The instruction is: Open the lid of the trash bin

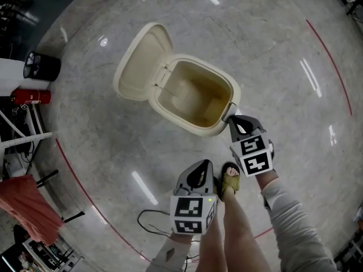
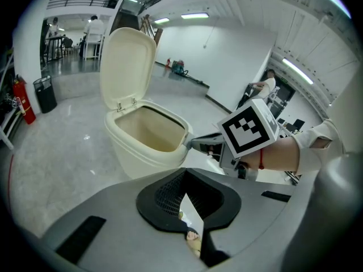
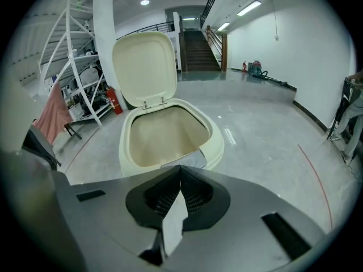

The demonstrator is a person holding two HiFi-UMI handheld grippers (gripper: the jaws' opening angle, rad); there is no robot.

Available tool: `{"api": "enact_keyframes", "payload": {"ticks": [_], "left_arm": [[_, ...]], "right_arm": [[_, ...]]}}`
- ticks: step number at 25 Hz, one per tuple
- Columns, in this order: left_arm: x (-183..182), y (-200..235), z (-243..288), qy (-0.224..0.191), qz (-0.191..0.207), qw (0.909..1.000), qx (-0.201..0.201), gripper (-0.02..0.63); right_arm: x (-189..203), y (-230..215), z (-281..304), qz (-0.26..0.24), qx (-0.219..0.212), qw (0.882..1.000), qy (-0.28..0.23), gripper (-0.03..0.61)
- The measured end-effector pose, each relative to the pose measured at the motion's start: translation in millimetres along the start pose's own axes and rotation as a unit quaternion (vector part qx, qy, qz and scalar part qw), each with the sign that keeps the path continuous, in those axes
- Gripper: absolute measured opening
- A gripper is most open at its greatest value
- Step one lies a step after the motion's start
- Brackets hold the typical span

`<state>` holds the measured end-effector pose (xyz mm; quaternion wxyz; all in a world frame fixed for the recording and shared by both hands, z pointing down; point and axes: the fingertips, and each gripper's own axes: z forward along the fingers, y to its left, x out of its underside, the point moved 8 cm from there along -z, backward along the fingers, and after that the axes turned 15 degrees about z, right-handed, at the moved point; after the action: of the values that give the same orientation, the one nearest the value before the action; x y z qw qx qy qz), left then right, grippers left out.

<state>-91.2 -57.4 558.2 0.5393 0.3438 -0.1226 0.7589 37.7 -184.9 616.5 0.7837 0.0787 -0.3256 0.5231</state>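
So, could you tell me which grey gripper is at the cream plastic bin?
The right gripper, tips by the cream bin's front rim; the left gripper hangs back.

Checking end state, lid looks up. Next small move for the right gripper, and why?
Probably ease the right gripper back off the front rim of the bin. The lid stands upright, the bin gapes open, and the gripper's shut jaws sit right at that rim, so nothing remains to lift.

The left hand-held gripper [image 2: 184, 177] has its jaws pressed together with nothing between them. Beyond it, a cream trash bin [image 2: 144, 152] stands on the grey floor [image 2: 57, 157], its lid [image 2: 127, 67] raised upright. The right hand-held gripper [image 2: 198, 144] touches the bin's rim with its tip.
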Motion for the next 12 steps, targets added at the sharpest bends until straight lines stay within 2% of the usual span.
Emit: {"api": "enact_keyframes", "payload": {"ticks": [12], "left_arm": [[1.0, 5.6, -6.5, 0.001, 0.001, 1.0, -0.002, 0.005]], "right_arm": [[-1.1, 3.2, -0.1, 0.002, 0.007, 1.0, 0.0, 0.0]]}}
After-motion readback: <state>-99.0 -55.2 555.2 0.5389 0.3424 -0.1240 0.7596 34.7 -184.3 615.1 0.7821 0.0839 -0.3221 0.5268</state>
